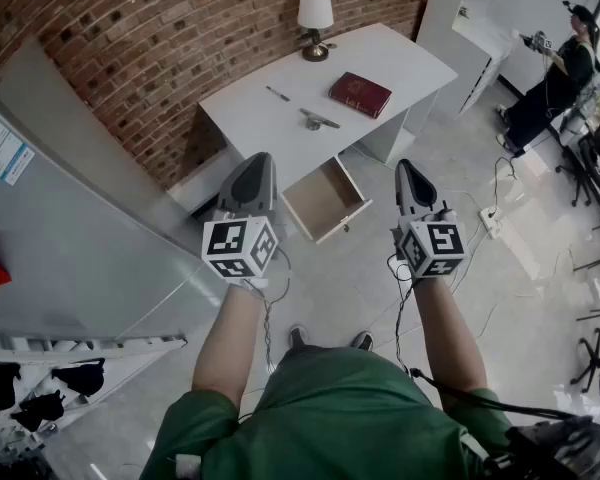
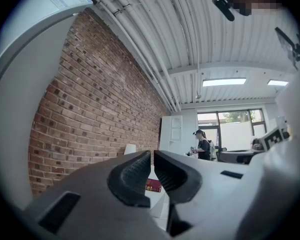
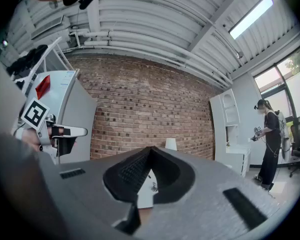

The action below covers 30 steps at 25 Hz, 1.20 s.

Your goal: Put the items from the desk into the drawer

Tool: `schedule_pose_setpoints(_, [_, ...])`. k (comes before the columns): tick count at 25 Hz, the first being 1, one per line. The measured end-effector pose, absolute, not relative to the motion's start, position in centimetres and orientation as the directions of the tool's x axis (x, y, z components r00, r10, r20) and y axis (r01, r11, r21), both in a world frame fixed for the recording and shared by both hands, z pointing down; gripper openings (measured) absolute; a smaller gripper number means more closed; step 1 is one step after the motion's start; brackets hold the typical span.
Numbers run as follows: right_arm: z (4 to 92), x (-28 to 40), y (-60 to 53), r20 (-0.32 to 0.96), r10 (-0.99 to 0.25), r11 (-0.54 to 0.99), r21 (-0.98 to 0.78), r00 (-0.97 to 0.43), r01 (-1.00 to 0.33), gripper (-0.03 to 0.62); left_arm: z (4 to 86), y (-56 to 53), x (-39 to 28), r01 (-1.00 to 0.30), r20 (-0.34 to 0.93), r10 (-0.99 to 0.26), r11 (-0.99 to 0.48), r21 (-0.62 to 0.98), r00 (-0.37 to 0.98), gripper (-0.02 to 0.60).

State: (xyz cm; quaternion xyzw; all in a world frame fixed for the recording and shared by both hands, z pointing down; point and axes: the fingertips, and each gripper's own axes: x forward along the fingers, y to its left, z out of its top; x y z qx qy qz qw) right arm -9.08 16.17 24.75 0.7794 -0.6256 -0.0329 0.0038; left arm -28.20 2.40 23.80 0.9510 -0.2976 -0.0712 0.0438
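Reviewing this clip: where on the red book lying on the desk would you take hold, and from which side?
Probably the red book by its edge nearest the desk's front. It lies flat and thin, so the right hand-held gripper coming in level from the front, one jaw over the cover and one slipped beneath, looks likeliest to work.

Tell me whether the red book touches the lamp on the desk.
Apart. The head view shows bare white desk top between the red book, lying flat, and the lamp at the back corner.
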Motion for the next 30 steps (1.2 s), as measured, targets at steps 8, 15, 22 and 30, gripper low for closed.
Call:
schedule_pose_setpoints(8, [26.0, -10.3, 15.0, -0.029, -0.968, -0.248, -0.036, 0.249, -0.968, 0.003, 24.1, 0.4, -29.7, -0.532, -0.11, -0.547, -0.835, 0.139, 0.83, 0.02])
schedule_pose_setpoints(15, [26.4, -11.1, 15.4, -0.038, -0.951, -0.306, -0.025, 0.307, -0.952, 0.003, 25.0, -2.0, -30.1, -0.5, -0.12, -0.522, -0.849, 0.172, 0.844, 0.02])
schedule_pose_setpoints(22, [27.5, -8.7, 15.6, -0.003, -0.938, -0.345, -0.051, 0.346, -0.937, 0.004, 26.8, -2.7, -27.9, -0.477, -0.089, -0.504, -0.852, 0.217, 0.859, 0.02])
schedule_pose_setpoints(30, [27.8, -4.7, 13.5, -0.02, -0.958, -0.282, -0.08, 0.285, -0.956, 0.004, 26.7, -3.2, -24.0, -0.523, -0.069, -0.542, -0.832, 0.184, 0.838, 0.02])
